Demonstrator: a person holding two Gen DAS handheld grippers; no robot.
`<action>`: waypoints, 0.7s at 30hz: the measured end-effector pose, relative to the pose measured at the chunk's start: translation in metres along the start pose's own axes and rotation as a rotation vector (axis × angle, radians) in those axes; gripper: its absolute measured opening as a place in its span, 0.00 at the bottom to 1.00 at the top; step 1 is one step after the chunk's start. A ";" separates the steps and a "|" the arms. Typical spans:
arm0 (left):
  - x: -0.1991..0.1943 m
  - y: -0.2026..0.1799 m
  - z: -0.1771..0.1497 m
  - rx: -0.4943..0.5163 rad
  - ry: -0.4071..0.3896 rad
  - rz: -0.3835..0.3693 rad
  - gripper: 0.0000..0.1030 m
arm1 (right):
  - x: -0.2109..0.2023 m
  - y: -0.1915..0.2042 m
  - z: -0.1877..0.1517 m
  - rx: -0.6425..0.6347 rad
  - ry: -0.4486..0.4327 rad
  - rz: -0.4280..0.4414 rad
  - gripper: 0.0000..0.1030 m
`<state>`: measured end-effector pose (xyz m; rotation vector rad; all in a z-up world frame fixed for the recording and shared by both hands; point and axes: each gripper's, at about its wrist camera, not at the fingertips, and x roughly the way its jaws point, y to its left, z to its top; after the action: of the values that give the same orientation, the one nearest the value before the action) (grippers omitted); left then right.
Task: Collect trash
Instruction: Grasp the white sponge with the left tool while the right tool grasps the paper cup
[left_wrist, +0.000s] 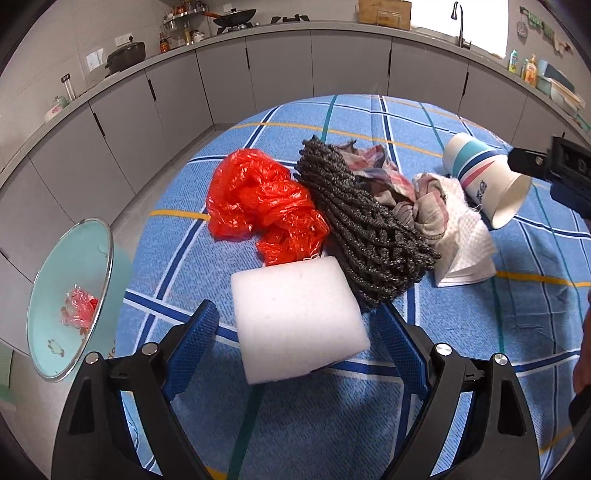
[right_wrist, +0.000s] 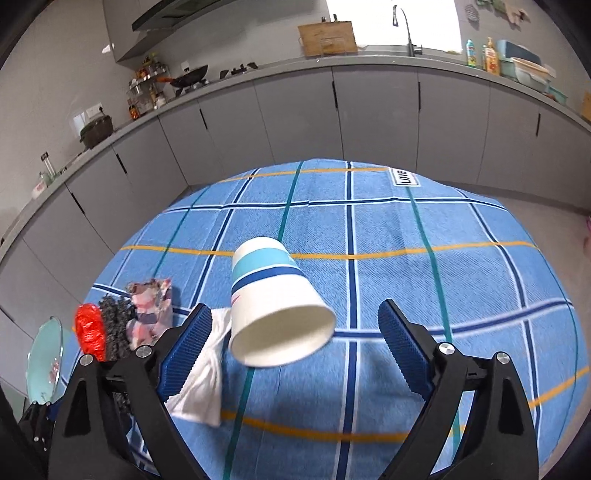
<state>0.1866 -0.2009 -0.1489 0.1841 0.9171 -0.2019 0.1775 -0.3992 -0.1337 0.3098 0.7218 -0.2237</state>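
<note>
two claws are at work over the table, both spread wide with nothing pinched. the left claw straddles a white foam block lying on the cloth just in front of a red plastic bag, a dark knitted rag and crumpled cloths. the right claw frames a tipped paper cup, its mouth facing the camera. to do this well, i'd centre each piece between the fingers before squeezing, and grip gently, since foam and cup look crushable. the pale green bin beside the table's left edge holds a bit of pinkish plastic wrap.
</note>
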 end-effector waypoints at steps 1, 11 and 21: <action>0.002 0.000 0.000 -0.001 0.003 0.002 0.83 | 0.005 0.001 0.001 -0.011 0.010 0.002 0.88; 0.006 0.000 0.003 0.011 0.003 -0.003 0.80 | 0.041 0.000 -0.005 -0.009 0.092 -0.013 0.87; 0.006 0.003 0.002 0.004 -0.008 -0.027 0.59 | 0.033 0.004 -0.011 -0.001 0.086 0.013 0.68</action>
<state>0.1923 -0.1991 -0.1518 0.1749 0.9116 -0.2297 0.1966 -0.3950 -0.1631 0.3242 0.8045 -0.1988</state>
